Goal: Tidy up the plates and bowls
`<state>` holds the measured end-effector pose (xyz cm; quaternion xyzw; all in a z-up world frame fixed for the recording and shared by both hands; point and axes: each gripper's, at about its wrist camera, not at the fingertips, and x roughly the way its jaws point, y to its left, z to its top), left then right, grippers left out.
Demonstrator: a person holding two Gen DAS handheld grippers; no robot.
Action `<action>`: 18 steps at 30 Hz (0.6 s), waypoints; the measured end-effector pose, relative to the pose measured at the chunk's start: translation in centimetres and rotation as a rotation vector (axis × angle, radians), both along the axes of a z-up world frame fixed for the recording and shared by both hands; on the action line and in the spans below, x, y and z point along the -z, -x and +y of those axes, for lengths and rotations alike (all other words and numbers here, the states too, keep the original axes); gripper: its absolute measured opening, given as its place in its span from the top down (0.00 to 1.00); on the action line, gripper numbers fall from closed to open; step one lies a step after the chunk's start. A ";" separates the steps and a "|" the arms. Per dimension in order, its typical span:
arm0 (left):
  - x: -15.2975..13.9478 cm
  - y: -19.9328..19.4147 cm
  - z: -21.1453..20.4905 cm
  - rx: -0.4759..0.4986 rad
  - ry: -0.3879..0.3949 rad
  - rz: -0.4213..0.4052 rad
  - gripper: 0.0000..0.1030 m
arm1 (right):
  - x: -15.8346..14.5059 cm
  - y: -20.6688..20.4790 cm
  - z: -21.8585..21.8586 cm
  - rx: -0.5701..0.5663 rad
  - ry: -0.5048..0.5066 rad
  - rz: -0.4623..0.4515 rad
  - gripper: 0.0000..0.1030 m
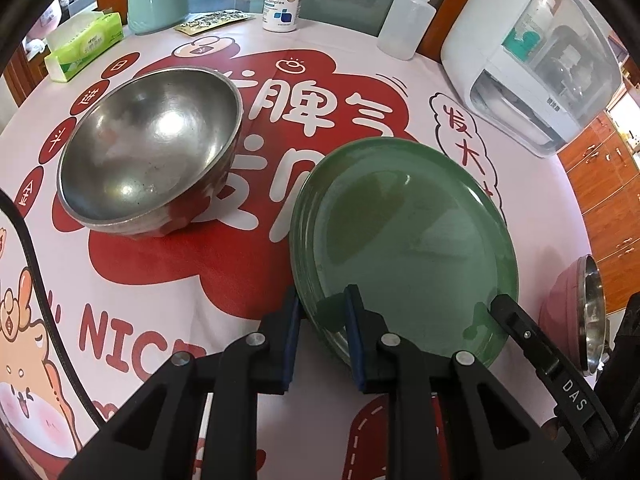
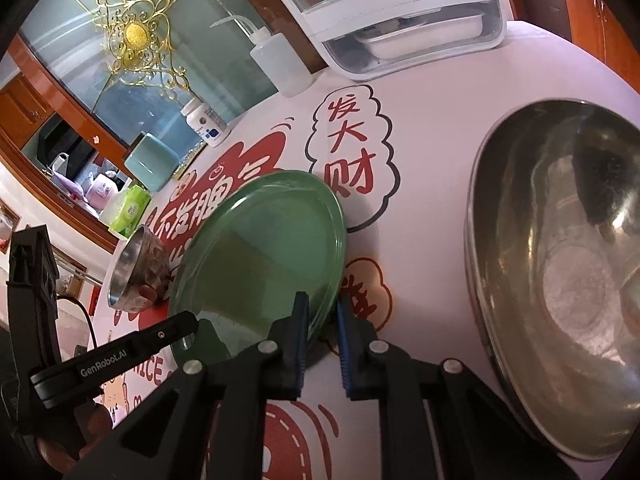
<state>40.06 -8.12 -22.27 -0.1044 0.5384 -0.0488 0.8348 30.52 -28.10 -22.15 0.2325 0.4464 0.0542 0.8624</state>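
Green plate [image 1: 404,236]: rim is clamped by left gripper [image 1: 322,334] and right gripper [image 2: 322,342] (opposite edges); steel bowl [image 1: 148,156] is set beside it on tablecloth [image 1: 192,280].

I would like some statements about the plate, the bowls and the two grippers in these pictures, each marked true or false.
1. Both grippers grip the rim of the green plate. True: the left gripper and the right gripper each pinch its edge.
2. The green plate lies inside the steel bowl. False: it is beside the bowl, over the printed tablecloth.
3. The steel bowl is empty. True.
4. The white pill bottle lies on its side. False: it stands upright.
5. A second, larger steel bowl is to the right of the plate in the right wrist view. True.
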 end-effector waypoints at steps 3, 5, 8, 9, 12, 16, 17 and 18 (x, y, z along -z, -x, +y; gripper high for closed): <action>-0.3 0.3 0.0 -0.002 -0.002 -0.003 0.81 | -0.3 0.2 -0.1 0.005 -0.008 -0.004 0.88; -0.5 0.5 0.0 -0.004 0.003 -0.007 0.81 | -0.5 0.4 0.0 0.005 -0.007 -0.012 0.88; -1.0 1.0 0.2 -0.005 0.010 -0.017 0.81 | -1.1 0.5 0.0 0.005 -0.009 -0.023 0.88; -1.2 1.2 0.4 -0.005 0.012 -0.019 0.81 | -1.3 0.6 0.1 0.004 -0.007 -0.026 0.88; -1.8 1.7 0.6 -0.004 0.014 -0.027 0.81 | -1.9 0.9 0.2 0.004 -0.011 -0.035 0.88; -2.9 2.5 0.9 -0.002 0.020 -0.043 0.81 | -2.8 1.3 0.3 0.002 -0.013 -0.050 0.88; -3.1 2.8 0.9 -0.001 0.021 -0.047 0.81 | -3.1 1.4 0.3 0.002 -0.014 -0.054 0.88; -3.4 3.0 0.9 0.000 0.021 -0.052 0.81 | -3.4 1.5 0.3 0.003 -0.017 -0.060 0.88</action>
